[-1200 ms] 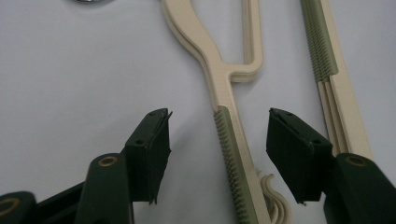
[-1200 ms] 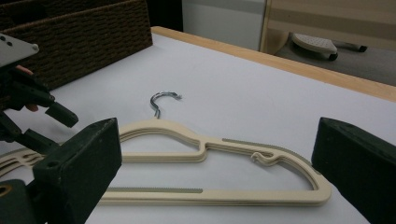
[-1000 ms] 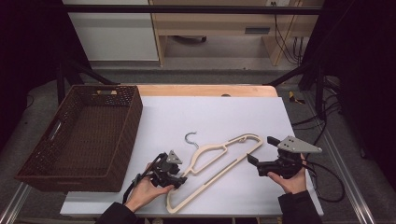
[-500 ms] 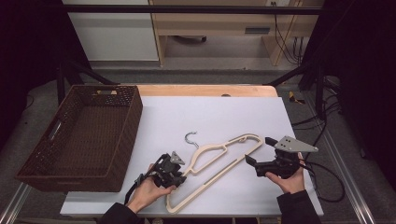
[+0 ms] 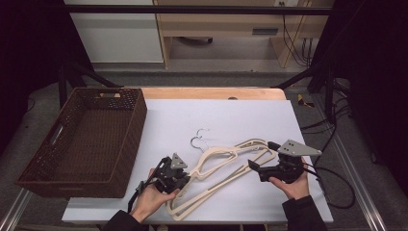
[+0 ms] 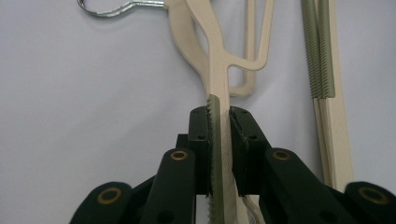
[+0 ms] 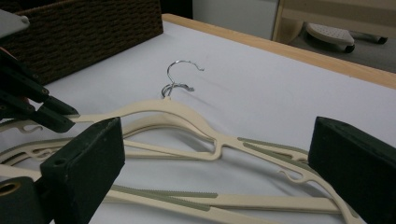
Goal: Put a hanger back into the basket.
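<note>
While the cream hangers (image 5: 226,168) lie stacked on the white table (image 5: 231,115) just right of the wicker basket (image 5: 82,139), our left gripper (image 6: 219,116) has just been closing and pinches one hanger's shoulder; our right gripper (image 7: 215,158) hovers spread beyond them.

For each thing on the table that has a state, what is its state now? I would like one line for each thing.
Left claw: has just been closing, now shut on the top hanger's shoulder arm.
Right claw: open, jaws wide apart, nothing between them.
Top hanger: lying on the table, one arm gripped.
Second hanger: flat underneath, not gripped.
Basket: upright, empty.
</note>
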{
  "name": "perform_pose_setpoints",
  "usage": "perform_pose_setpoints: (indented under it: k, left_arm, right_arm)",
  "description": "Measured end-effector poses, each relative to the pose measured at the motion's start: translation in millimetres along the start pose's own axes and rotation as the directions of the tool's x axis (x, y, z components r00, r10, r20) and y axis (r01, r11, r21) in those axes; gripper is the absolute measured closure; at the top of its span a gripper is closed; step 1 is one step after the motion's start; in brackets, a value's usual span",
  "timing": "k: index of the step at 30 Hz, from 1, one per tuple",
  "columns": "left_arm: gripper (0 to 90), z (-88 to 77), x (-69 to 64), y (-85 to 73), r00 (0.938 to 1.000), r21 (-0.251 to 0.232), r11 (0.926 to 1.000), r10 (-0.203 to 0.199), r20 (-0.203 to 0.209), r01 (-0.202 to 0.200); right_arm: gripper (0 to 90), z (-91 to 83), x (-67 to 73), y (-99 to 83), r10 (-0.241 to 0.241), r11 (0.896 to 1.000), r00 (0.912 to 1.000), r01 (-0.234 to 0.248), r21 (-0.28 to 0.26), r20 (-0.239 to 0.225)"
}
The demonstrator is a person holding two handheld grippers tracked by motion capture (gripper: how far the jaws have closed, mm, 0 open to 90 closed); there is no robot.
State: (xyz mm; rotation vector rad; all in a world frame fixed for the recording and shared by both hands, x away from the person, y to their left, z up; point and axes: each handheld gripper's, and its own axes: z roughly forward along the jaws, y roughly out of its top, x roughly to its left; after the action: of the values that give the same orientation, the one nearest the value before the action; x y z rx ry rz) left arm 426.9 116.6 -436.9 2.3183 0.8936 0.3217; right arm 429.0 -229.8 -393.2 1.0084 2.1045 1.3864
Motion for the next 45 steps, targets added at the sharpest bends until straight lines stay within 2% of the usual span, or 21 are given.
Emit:
perform_pose_setpoints:
  k: [7,8,9,13,16,19,25,26,27,31,33,36,40,45]
  left_arm:
    - [79.5,-8.5,-8.4,-0.2,0.9982,-0.034,0.9983,0.045,-0.039,-0.046]
    - [79.4,-8.5,-8.4,-0.2,0.9982,-0.034,0.9983,0.045,-0.039,-0.046]
    - [79.4,-9.6,-10.3,-0.3,0.9978,-0.038,0.9981,0.046,-0.048,-0.048]
    - [79.4,-10.4,-11.7,-0.6,0.9975,-0.039,0.9981,0.047,-0.053,-0.049]
    - [79.4,-10.6,-12.6,-1.1,0.9973,-0.042,0.9979,0.047,-0.056,-0.049]
    - [79.4,-9.2,-13.2,-2.0,0.9972,-0.049,0.9977,0.043,-0.061,-0.046]
    - [79.4,-9.4,-13.0,-2.0,0.9974,-0.040,0.9983,0.041,-0.059,-0.044]
    - [79.4,-9.2,-13.0,-2.0,0.9974,-0.038,0.9983,0.041,-0.059,-0.044]
    - [79.4,-9.1,-13.0,-2.1,0.9973,-0.038,0.9983,0.042,-0.060,-0.044]
    - [79.4,-9.4,-13.0,-2.1,0.9970,-0.033,0.9983,0.046,-0.061,-0.048]
    - [79.4,-9.4,-13.6,-2.1,0.9973,-0.037,0.9984,0.041,-0.061,-0.043]
    - [79.4,-9.5,-14.1,-2.2,0.9971,-0.037,0.9983,0.042,-0.064,-0.045]
    - [79.4,-9.1,-15.0,-2.6,0.9980,-0.039,0.9984,0.039,-0.050,-0.041]
    - [79.4,-9.2,-15.1,-2.8,0.9969,-0.036,0.9983,0.042,-0.066,-0.045]
  right_arm:
    - [8.8,29.2,15.1,6.9,-0.001,0.999,0.9995,0.002,0.045,-0.033]
    - [8.8,29.2,15.1,6.9,-0.001,0.999,0.9995,0.002,0.045,-0.033]
    - [11.9,41.0,21.0,13.4,0.002,0.999,0.9990,0.000,0.049,-0.045]
    - [14.6,57.5,27.9,21.4,0.005,0.998,0.9983,-0.001,0.063,-0.057]
    - [18.7,68.1,29.5,26.2,0.005,0.998,0.9982,-0.002,0.062,-0.060]
    - [23.0,78.8,29.0,30.4,0.038,0.997,0.9970,-0.033,0.066,-0.067]
    - [29.9,95.7,30.3,34.7,0.055,0.996,0.9956,-0.049,0.074,-0.076]
    - [32.5,99.9,30.0,34.8,0.069,0.995,0.9948,-0.064,0.079,-0.074]
    - [34.7,106.6,30.9,34.5,0.073,0.993,0.9959,-0.067,0.097,-0.053]
    - [38.6,123.7,34.1,33.3,0.039,0.990,0.9983,-0.033,0.136,-0.043]
    - [42.3,131.8,34.8,32.0,0.052,0.989,0.9970,-0.043,0.145,-0.058]
    - [47.5,141.0,34.5,29.6,0.075,0.984,0.9961,-0.067,0.163,-0.046]
    - [54.1,151.1,34.4,27.1,0.071,0.981,0.9960,-0.060,0.185,-0.055]
    - [65.2,160.4,36.7,23.7,0.080,0.978,0.9953,-0.068,0.196,-0.054]
